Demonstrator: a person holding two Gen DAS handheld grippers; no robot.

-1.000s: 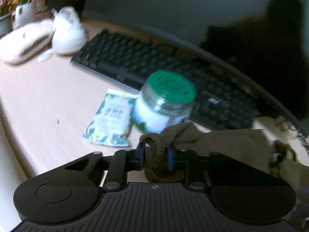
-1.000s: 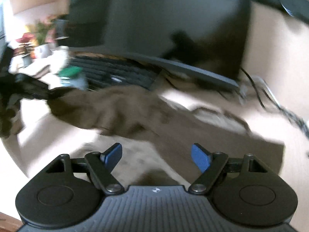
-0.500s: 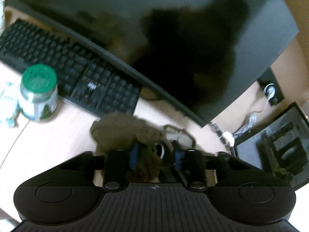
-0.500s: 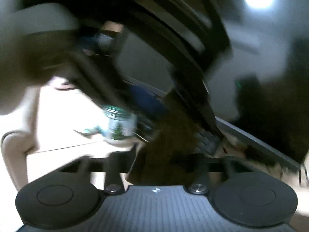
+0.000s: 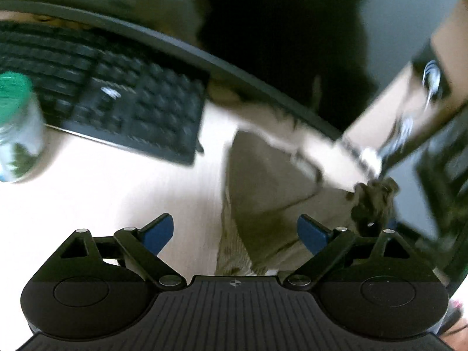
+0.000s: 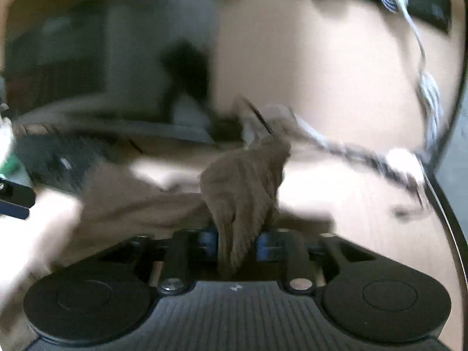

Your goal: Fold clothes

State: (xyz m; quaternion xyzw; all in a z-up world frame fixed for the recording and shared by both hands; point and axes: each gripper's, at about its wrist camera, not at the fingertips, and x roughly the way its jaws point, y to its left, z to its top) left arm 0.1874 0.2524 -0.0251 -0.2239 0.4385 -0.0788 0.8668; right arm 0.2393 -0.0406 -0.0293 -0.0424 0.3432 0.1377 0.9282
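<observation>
A brown knit garment (image 5: 263, 193) lies spread on the pale desk in the left wrist view. My left gripper (image 5: 235, 234) hovers over it, its jaws opening wide; the cloth lies below the gap and the blue pads (image 5: 158, 234) do not touch it. In the right wrist view a bunched fold of the same garment (image 6: 245, 181) rises up between the pads of my right gripper (image 6: 237, 241). Those jaws are opening, though the cloth still fills the gap and the pads touch it. Both views are motion-blurred.
A black keyboard (image 5: 117, 102) lies at the back left, with a green-lidded jar (image 5: 14, 134) beside it. A dark monitor (image 5: 263, 14) stands behind. White cables (image 6: 427, 87) and a power strip (image 6: 424, 8) sit at the right on the desk (image 6: 321, 58).
My left gripper has let go of the garment and opened wide while swinging right, past the jar. My right gripper went from open to gripping a fold, and its view swung right.
</observation>
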